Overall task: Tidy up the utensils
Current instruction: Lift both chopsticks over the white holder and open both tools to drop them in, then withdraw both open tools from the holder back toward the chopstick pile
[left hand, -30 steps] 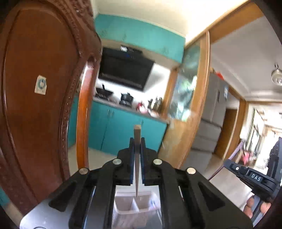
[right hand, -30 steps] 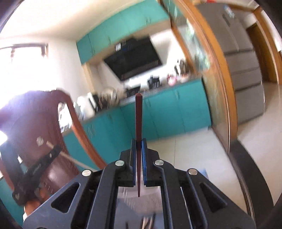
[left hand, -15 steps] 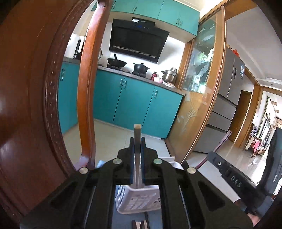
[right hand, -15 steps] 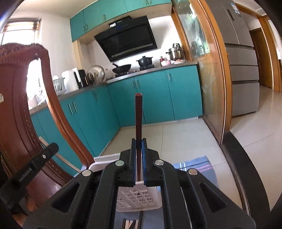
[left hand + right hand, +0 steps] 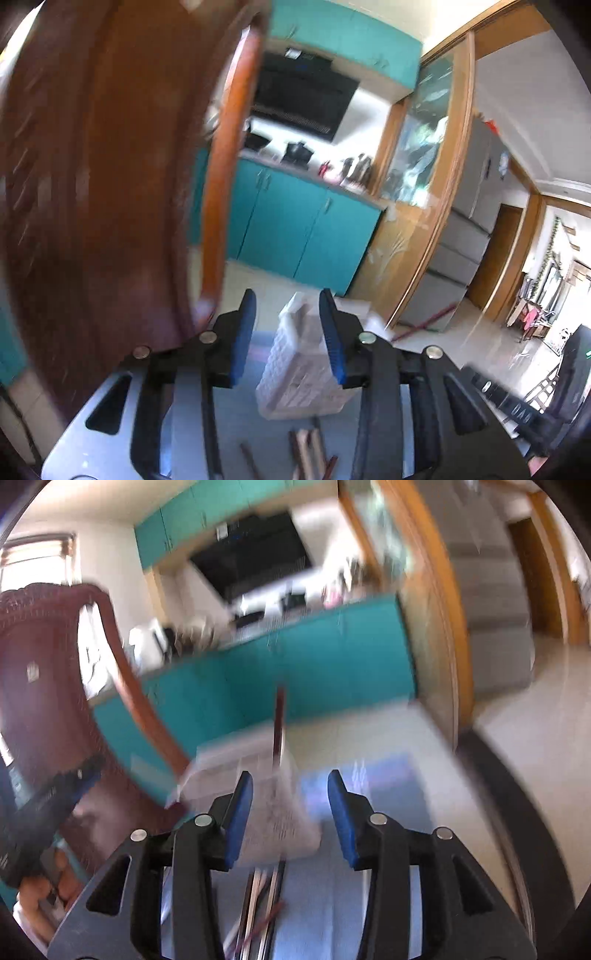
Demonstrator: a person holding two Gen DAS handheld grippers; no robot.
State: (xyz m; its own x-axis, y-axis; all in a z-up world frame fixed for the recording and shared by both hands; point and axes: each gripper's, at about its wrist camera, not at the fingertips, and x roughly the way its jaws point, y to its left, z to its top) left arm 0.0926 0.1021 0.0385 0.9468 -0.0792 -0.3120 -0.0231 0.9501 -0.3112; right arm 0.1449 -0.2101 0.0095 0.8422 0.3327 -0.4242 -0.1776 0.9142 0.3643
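My left gripper (image 5: 289,332) is opening, with nothing between its blue pads. Just beyond them stands the white lattice basket (image 5: 299,369). No light chopstick shows in the left wrist view. My right gripper (image 5: 290,812) is opening too. The dark red chopstick (image 5: 279,731) stands upright in the basket (image 5: 269,797), ahead of the pads and free of them. Several loose chopsticks (image 5: 306,450) lie on the table in front of the basket, and the right wrist view shows that pile of chopsticks (image 5: 258,904) as well. Both views are blurred by motion.
A carved wooden chair back (image 5: 92,184) rises close on the left, the same chair (image 5: 44,701) showing in the right wrist view. The grey-blue tabletop (image 5: 369,886) carries the basket. The other gripper's body (image 5: 48,801) sits at the left edge, held by a hand (image 5: 37,890). Teal cabinets stand behind.
Both grippers came down toward the basket and went from shut to open. The light chopstick has left the left jaws; the dark one has left the right jaws and stands in the basket.
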